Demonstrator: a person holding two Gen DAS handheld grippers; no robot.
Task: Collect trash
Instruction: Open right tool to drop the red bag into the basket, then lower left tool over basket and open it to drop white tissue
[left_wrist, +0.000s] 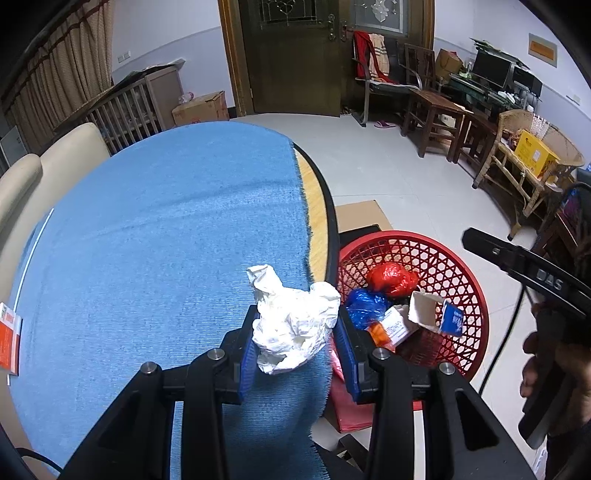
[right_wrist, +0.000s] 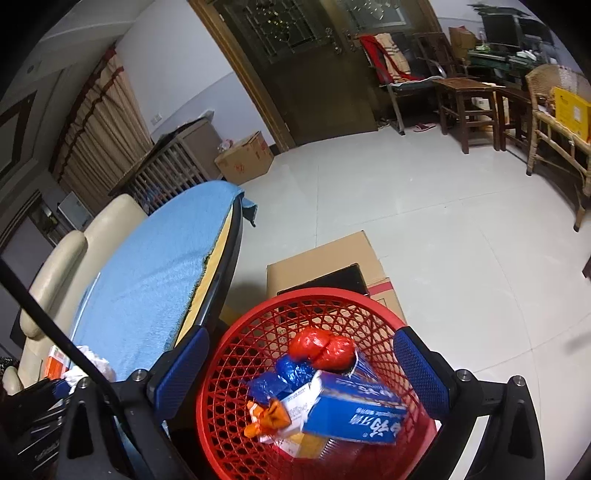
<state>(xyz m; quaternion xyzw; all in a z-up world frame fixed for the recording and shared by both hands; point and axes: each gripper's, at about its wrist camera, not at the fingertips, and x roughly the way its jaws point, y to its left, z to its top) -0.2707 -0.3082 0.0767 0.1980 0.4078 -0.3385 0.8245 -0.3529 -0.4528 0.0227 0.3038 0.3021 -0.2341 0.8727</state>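
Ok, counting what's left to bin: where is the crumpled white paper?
Left wrist view: crumpled white paper is clamped in the left gripper, over the blue cloth's edge, beside the red basket.

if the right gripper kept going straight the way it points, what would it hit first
Most likely the blue box lying on top of the trash in the red basket. The right gripper hangs above the basket with open, empty jaws, though depth is hard to judge.

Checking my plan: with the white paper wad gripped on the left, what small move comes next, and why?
Probably swing the left gripper right, over the red basket: its jaws clamp the crumpled paper above the blue cloth.
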